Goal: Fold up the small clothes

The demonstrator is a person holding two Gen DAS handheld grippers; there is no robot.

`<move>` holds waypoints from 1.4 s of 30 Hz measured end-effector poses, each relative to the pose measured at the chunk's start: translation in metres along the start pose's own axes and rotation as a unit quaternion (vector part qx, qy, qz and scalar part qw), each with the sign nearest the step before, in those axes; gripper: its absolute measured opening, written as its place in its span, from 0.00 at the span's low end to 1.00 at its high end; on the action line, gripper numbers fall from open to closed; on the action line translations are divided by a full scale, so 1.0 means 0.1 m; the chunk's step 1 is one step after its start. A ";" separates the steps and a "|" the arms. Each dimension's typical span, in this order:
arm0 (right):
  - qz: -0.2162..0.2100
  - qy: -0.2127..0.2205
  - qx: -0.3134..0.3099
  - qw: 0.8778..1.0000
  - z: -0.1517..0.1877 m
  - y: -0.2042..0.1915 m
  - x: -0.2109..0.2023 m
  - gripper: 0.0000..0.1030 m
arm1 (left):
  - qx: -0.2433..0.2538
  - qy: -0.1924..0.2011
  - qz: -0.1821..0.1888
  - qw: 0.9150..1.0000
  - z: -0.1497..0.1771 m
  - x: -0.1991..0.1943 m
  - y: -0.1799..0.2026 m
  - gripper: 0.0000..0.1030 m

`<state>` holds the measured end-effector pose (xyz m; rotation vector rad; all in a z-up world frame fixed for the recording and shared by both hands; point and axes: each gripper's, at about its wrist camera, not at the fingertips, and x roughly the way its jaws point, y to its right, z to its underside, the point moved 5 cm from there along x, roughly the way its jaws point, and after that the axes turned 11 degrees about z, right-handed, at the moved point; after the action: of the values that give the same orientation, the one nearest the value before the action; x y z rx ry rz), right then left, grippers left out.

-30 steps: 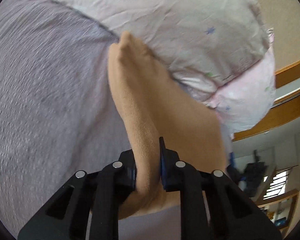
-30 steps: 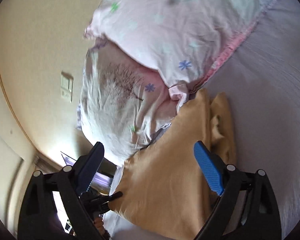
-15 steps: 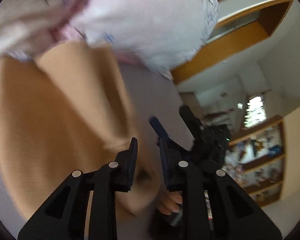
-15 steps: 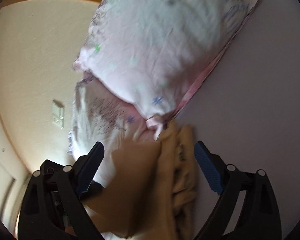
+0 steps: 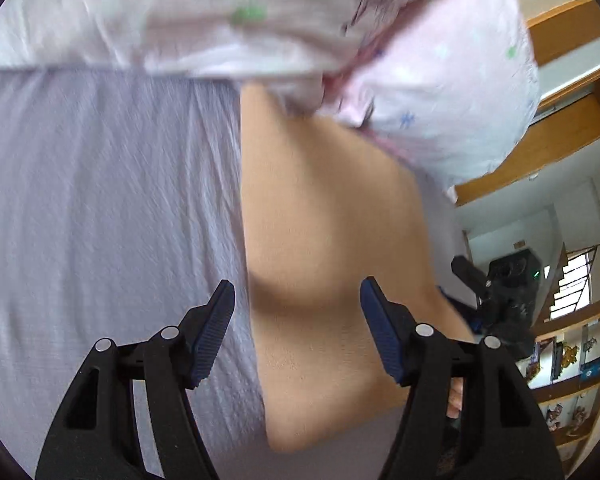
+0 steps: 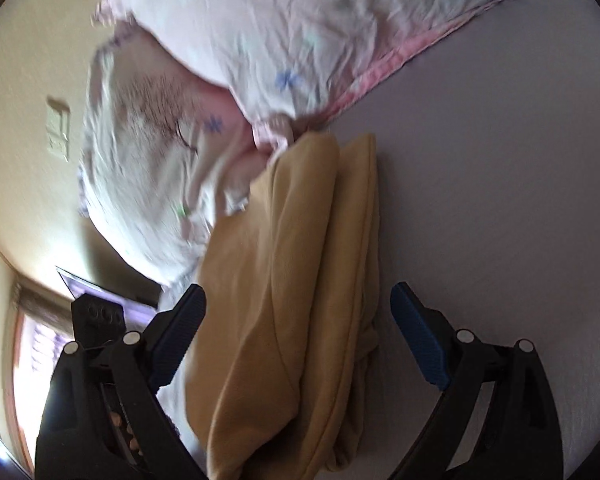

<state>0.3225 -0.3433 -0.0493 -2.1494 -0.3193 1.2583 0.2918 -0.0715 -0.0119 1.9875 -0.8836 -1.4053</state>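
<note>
A tan garment [image 5: 328, 240] lies folded on the lilac bed sheet [image 5: 100, 200], its far end against the pillows. In the right wrist view the garment [image 6: 300, 280] shows as a long folded stack with layered edges. My left gripper [image 5: 296, 320] is open and empty just above the garment's near part. My right gripper [image 6: 296, 332] is open and empty, its jaws wide on either side of the stack. The other gripper shows in the left wrist view [image 5: 496, 300] at the garment's right edge.
Two pale pink patterned pillows [image 5: 440, 92] lie at the head of the bed, touching the garment; they also show in the right wrist view [image 6: 260, 40]. Wooden shelving [image 5: 560, 140] and a wall switch [image 6: 58, 128] lie beyond. Bare sheet [image 6: 500, 180] spreads to the right.
My left gripper let go of the tan garment and opened wide. The garment dropped from hanging to lying folded flat on the sheet. My right gripper stayed open.
</note>
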 end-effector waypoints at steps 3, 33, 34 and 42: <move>0.001 -0.012 -0.021 1.000 0.07 -0.04 0.09 0.70 | 0.012 -0.002 0.003 1.000 0.08 0.14 0.04 0.67; 0.084 0.033 -0.104 0.990 0.06 -0.83 0.47 0.05 | 0.230 0.014 -0.087 0.969 1.05 -0.47 0.34 0.61; 0.088 0.034 -0.106 0.990 0.07 -0.83 0.44 0.05 | 0.230 0.011 -0.094 0.969 1.08 -0.44 0.30 0.61; -0.073 0.055 -0.177 0.980 0.77 -1.43 -0.32 0.56 | 0.225 0.020 -0.081 0.971 1.10 -0.47 0.25 0.64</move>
<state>0.2546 -0.2177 0.0339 -2.4297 -0.6842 1.0550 0.1712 -0.0581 0.0011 2.4649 -1.1198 -1.3303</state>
